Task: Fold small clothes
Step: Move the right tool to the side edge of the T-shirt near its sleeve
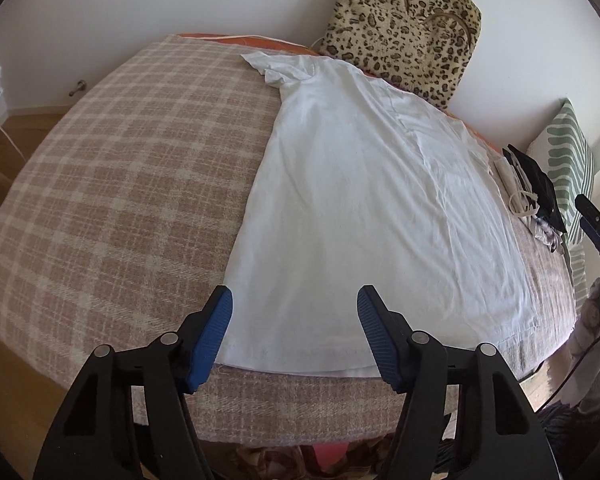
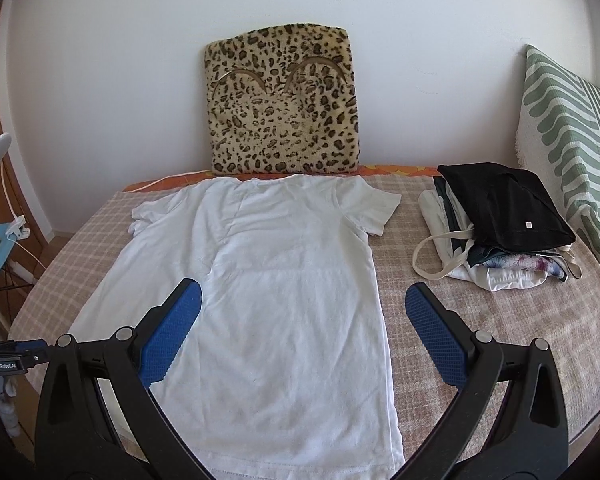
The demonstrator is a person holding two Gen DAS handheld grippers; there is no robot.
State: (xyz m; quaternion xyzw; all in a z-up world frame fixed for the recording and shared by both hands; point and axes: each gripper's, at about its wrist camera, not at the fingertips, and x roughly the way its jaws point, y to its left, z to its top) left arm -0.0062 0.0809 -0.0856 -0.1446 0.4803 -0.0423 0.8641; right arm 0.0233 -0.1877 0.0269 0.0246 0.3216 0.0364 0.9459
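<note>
White T-shirt (image 2: 268, 280) lies flat and spread on the checked blanket (image 1: 112, 184), collar toward the wall, hem at the near edge of the bed; both short sleeves out, the left one slightly crumpled. No fold is in it yet, so the step in hand looks like the first grasp. Left gripper (image 1: 295, 330) is poised over the hem's left corner, jaws apart, no cloth between the pads. Right gripper (image 2: 303, 332) hangs above the lower right part of the shirt, jaws wide apart, nothing held. To do this well, I judge: bring the left pads down across the hem edge so they pinch both layers, not the blanket beneath; take a matching hold with the right further along the same side; lift only enough to clear the surface, then carry the side over toward the middle with the edge kept straight. Thin cotton will likely sag and wrinkle if pulled unevenly. Count: one T-shirt laid out; one stack of clothes (image 2: 508, 224) to its right, black garment topmost, number of pieces in it not countable; one leopard-print cushion (image 2: 282, 100) against the wall; one green-striped pillow (image 2: 568, 136) at the right; two grippers.
</note>
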